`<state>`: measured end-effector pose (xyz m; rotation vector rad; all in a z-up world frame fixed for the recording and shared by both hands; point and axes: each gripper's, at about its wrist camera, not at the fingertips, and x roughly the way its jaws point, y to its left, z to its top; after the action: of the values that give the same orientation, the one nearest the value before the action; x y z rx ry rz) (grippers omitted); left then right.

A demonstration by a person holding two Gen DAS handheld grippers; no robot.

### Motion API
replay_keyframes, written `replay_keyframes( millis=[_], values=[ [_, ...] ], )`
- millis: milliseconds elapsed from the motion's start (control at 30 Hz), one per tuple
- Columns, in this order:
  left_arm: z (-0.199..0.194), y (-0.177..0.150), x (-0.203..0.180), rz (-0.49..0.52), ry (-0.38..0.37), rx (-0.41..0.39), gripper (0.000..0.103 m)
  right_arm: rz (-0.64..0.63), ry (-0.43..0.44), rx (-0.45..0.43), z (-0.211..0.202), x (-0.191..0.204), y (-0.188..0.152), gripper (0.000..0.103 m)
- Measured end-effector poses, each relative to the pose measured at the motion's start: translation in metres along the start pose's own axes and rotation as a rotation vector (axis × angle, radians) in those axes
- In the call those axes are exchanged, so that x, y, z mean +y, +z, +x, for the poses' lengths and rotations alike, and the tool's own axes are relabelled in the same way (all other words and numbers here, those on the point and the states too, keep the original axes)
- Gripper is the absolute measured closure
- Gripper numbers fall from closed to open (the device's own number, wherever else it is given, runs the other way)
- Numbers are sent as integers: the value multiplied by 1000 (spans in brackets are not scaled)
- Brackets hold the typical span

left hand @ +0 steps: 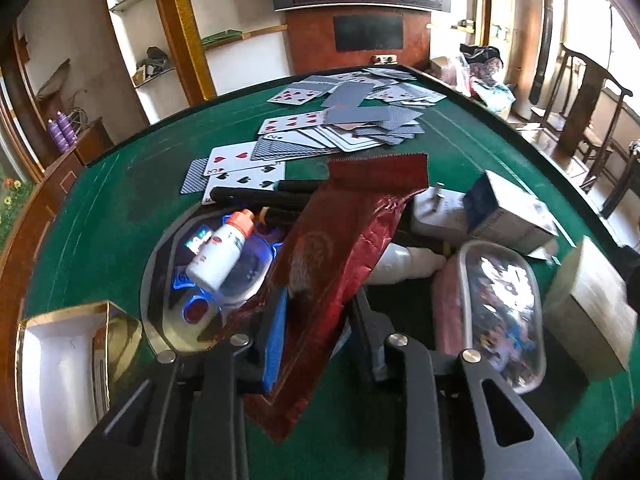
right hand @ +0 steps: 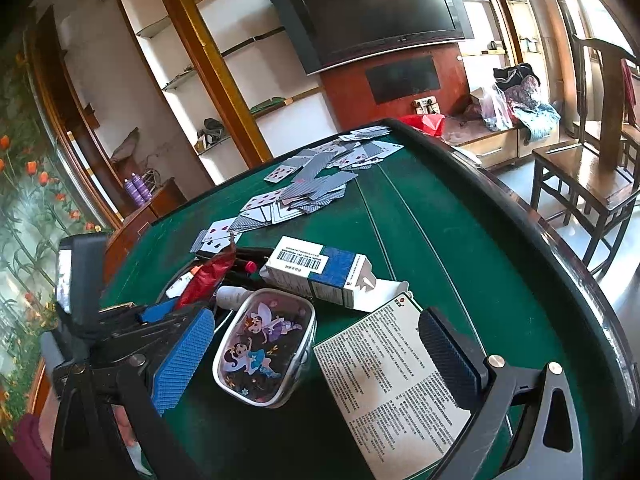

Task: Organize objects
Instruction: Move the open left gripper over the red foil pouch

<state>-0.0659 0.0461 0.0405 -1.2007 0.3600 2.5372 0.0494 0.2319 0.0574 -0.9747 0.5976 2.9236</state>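
the left tongs [left hand: 316, 320] are clenched on a dark red foil sachet [left hand: 344, 232], its blue pad [left hand: 276, 344] pressed to one face. the sachet is long and flat, crinkled and glossy, with saw-toothed ends and a pale round emblem printed on its middle; it stands tilted, its upper end leaning over the clutter on the green worktop [left hand: 100, 232]. below it on the left lies a small white bottle [left hand: 218, 256] with an orange cap, resting on a glossy dark disc with blue markings [left hand: 200, 300]. just right of the tongs sits a clear-lidded tin with cartoon fairies [right hand: 264, 340], and beyond that a white and blue carton [right hand: 316, 272] lies on its side with its end flap open. a white-lined gold box [left hand: 60, 360] sits open at the near left edge. playing cards [left hand: 344, 120] are strewn across the far half of the worktop, some face up, some showing grey backs. the right tongs [right hand: 316, 360] are released, spread wide, one finger beside the fairy tin and the other over a printed leaflet box [right hand: 392, 380], gripping neither.
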Motion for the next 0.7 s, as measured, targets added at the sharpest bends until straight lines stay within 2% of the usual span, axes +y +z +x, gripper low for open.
replay_keyframes(
  millis=[167, 367, 500, 533, 567, 700],
  values=[
    [-18, -16, 1, -26, -50, 8, 76, -1, -3, 6, 1, 0, 0, 0],
    [-50, -36, 8, -87, -133, -1, 83, -4, -4, 11, 3, 2, 0, 0],
    [-64, -49, 8, -99, -157, -9, 86, -12, -7, 16, 4, 4, -1, 0],
    [-65, -51, 8, -103, -162, -11, 93, -13, -10, 15, 4, 4, -1, 0],
    [-66, -53, 7, -109, -178, -7, 94, -13, -12, 14, 4, 4, -1, 0],
    [-68, -58, -1, -91, -188, -2, 94, -9, -18, 17, 4, 2, -1, 0]
  ],
)
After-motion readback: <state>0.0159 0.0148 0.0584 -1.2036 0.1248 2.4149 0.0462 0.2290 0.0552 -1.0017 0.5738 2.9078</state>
